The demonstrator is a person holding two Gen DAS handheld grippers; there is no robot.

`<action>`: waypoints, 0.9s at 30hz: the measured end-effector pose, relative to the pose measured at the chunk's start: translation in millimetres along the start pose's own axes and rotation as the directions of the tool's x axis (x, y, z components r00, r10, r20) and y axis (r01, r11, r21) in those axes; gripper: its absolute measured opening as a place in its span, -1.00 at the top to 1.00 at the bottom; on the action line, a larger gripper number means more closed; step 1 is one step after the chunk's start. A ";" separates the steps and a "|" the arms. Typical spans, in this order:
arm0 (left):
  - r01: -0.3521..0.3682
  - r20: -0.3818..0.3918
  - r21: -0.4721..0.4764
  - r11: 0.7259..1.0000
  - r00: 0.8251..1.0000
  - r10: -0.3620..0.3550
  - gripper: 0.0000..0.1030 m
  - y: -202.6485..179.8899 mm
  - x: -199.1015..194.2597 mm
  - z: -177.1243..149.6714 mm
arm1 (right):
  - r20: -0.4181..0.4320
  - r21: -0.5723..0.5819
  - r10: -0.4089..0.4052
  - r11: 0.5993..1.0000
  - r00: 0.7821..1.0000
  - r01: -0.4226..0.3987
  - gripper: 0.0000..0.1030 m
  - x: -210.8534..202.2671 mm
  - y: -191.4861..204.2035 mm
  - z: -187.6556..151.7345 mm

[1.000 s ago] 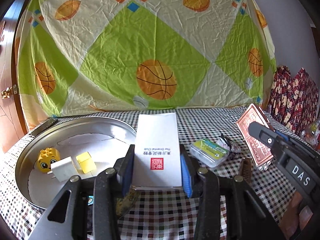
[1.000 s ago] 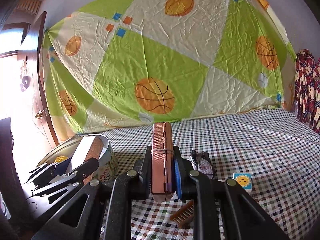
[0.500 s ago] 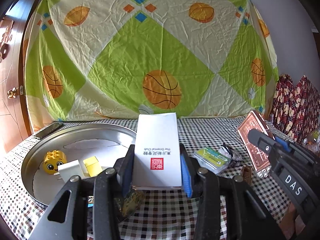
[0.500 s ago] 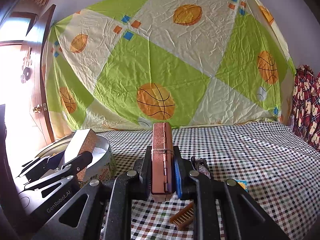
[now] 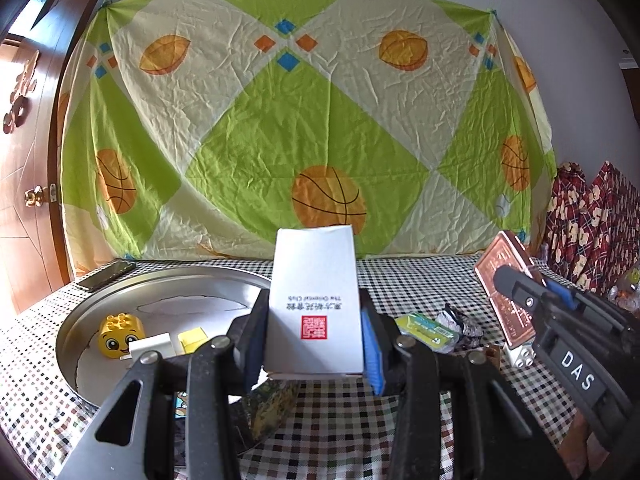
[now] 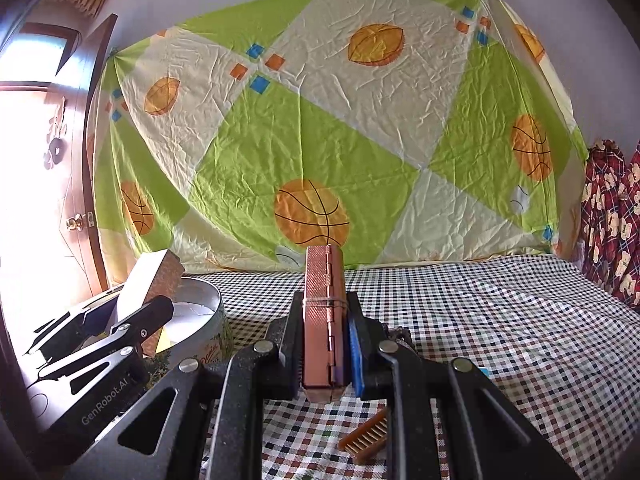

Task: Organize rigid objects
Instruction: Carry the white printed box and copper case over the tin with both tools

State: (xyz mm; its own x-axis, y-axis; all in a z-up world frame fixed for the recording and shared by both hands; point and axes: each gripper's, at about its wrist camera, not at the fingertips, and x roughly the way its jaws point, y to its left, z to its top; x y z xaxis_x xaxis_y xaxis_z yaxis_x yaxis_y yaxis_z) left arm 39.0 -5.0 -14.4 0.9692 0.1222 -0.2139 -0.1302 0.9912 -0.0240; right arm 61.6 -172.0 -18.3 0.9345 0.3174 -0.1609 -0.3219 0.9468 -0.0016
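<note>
Both hands are lifting a touch — the cameras have tipped up over the last second, more of the basketball sheet (image 5: 312,128) fills the view and the checked tablecloth (image 6: 500,320) has dropped lower. Nothing has been let go, so this reads as carrying, not placing.

The left gripper (image 5: 316,332) is clamped part-way on the sides of a white carton (image 5: 314,300), held upright just beside the near right rim of the round metal tin (image 5: 80,320). Upside down on the carton: "The Oriental Club", with a red seal stamp under it.

The right gripper (image 6: 324,344) is squeezed nearly to its limit on a slim copper-coloured hinged case (image 6: 323,312), bound with a rubber band, held on edge above the cloth's near edge.

Already in the tin: a yellow smiley-face brick (image 5: 120,336), a white block and a small yellow one. My guess — the carton goes in next.

Writing elsewhere: "DAS" and "GenRobot.AI" on the grippers; the tin's wall label looks like "Danisa", only partly legible.
</note>
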 end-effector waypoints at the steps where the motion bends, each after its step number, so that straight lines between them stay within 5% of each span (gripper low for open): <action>1: 0.000 0.003 -0.002 1.000 1.000 0.000 0.22 0.8 -0.1 0.3 | 0.002 0.000 0.002 1.000 1.000 -0.002 0.61 -0.1 0.1 0.1; 27: -0.034 0.018 -0.070 0.997 0.999 0.036 0.22 37.4 -1.4 1.2 | -0.009 -0.031 0.075 0.997 0.997 -0.075 0.61 14.4 34.3 -0.5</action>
State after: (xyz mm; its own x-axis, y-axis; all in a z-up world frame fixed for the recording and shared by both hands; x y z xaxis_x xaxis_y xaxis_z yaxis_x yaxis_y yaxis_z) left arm 33.1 31.9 -13.8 0.9675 0.1582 -0.1971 -0.1776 0.9804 -0.0852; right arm 63.9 -135.0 -21.1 0.9063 0.3873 -0.1692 -0.3959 0.9181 -0.0196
